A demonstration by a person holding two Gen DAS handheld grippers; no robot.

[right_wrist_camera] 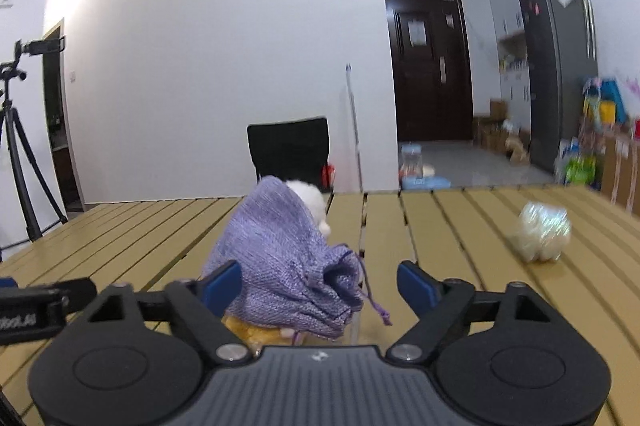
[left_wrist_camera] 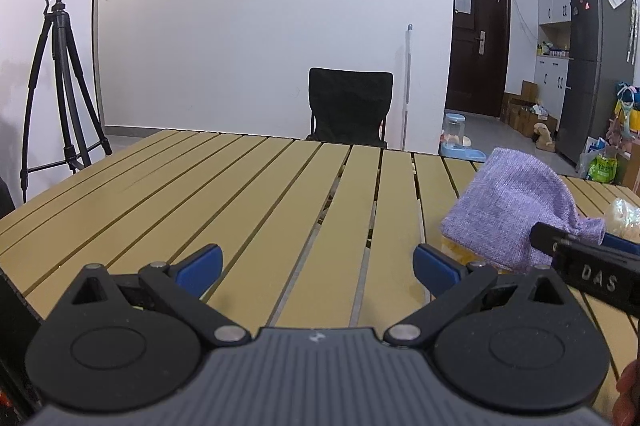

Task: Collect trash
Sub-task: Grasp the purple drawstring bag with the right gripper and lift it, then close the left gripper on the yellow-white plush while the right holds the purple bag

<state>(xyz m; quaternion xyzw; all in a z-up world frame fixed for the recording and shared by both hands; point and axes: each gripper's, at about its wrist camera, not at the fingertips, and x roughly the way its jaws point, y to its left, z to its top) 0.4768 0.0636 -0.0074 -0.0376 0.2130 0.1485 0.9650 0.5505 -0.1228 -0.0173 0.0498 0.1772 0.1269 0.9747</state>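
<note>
A purple woven drawstring bag stands on the slatted wooden table, its gathered mouth and cord turned toward the right wrist camera. Something white shows behind its top and something yellow lies under it. My right gripper is open with the bag between its blue fingers; the left finger sits against the cloth and the right finger stands apart from it. A crumpled clear wrapper lies on the table to the right. My left gripper is open over bare slats, left of the bag.
A black chair stands behind the table's far edge. A tripod with a camera is at the left beside the table. A fridge, boxes and bags fill the room's right side.
</note>
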